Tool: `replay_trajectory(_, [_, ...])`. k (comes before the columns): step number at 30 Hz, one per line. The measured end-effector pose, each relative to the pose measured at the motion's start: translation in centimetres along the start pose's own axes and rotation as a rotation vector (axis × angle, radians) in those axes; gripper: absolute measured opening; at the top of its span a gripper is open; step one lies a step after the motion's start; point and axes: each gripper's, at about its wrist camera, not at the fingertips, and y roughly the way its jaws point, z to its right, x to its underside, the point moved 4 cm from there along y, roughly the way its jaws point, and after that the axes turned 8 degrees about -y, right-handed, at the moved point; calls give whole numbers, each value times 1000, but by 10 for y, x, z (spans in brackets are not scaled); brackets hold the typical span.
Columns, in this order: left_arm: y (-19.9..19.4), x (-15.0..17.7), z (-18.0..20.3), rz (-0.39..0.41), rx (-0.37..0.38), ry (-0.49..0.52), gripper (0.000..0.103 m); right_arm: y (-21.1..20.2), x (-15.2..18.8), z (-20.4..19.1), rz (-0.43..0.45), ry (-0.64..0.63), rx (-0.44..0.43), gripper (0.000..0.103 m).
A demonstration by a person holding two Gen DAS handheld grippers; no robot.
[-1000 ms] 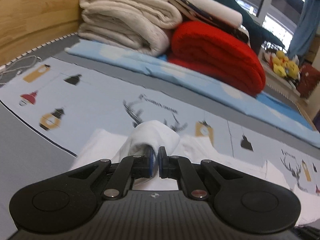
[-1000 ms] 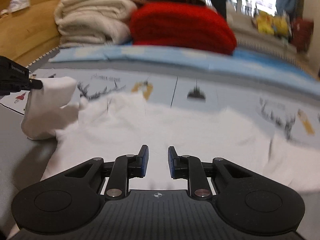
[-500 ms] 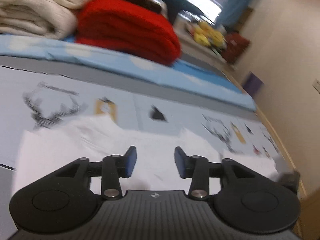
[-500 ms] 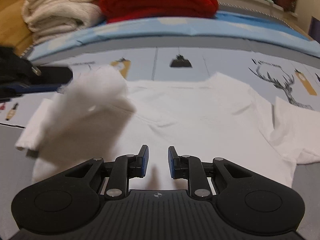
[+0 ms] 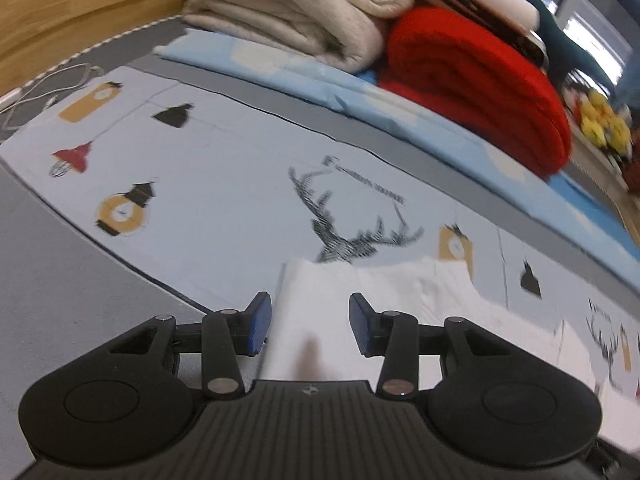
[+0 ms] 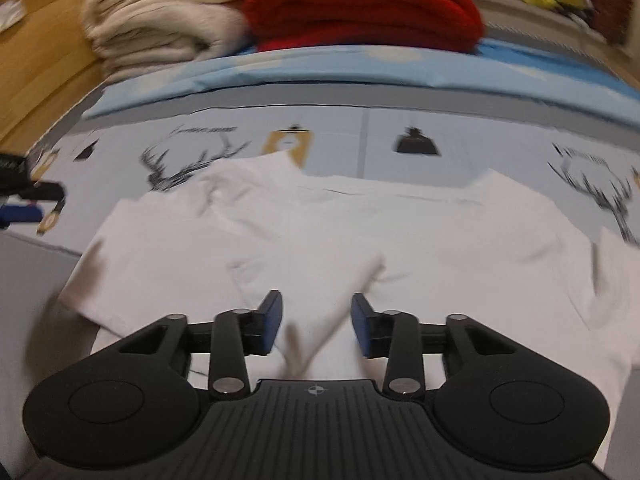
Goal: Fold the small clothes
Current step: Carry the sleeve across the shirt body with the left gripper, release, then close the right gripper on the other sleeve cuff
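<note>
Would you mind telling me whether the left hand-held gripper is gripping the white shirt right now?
No, the left hand-held gripper stands open, its blue pads clear of the white shirt lying flat beneath them.

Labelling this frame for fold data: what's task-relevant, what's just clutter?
Job:
white T-shirt
left hand-held gripper, open
right hand-held gripper, just opened, empty

Clutter:
red blanket
cream blankets
yellow plush toys
white cable
</note>
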Motion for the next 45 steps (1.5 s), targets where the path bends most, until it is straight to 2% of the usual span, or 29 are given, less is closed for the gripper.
replay_trajectory(5, [2, 8, 14, -41, 35, 42, 47, 17, -1, -27, -6, -147, 10, 42])
replay_trajectory(9, [3, 5, 15, -52, 41, 36, 47, 36, 7, -37, -56, -253, 74, 42])
replay_trajectory(15, [2, -1, 12, -54, 41, 5, 47, 46, 18, -34, -94, -282, 100, 40])
replay_trajectory(16, [2, 0, 13, -56, 41, 7, 47, 46, 18, -34, -93, -283, 98, 38])
replay_trajectory(20, [3, 2, 14, -60, 39, 10, 47, 44, 20, -33, -91, -279, 81, 11])
replay_trajectory(24, [4, 2, 15, -61, 36, 3, 47, 38, 18, -29, -71, -238, 77, 9])
replay_trajectory(27, [5, 3, 18, -62, 38, 7, 47, 23, 9, -15, -14, -128, 60, 8])
replay_trajectory(29, [5, 3, 18, -63, 39, -1, 47, 6, 0, 0, 62, -26, 61, 8])
replay_trajectory(32, [5, 2, 16, -60, 37, -17, 47, -28, -6, 32, 221, 176, 142, 8])
replay_trajectory(34, [5, 1, 15, -59, 35, -19, 47, -41, 4, 58, 258, 343, 202, 8])
replay_trajectory(36, [5, 1, 15, -54, 30, -15, 47, -37, 22, 84, 198, 495, 250, 9])
replay_trajectory(39, [7, 2, 15, -57, 20, -6, 47, -12, 60, 120, 9, 757, 223, 13])
replay_trajectory(40, [8, 3, 15, -64, 19, -8, 47, -8, 68, 126, -22, 808, 214, 16])
replay_trajectory(42, [11, 4, 14, -74, 20, -17, 47, -2, 74, 132, -42, 844, 179, 24])
replay_trajectory(45, [13, 5, 13, -74, 11, -19, 47, -1, 67, 139, -18, 830, 173, 34])
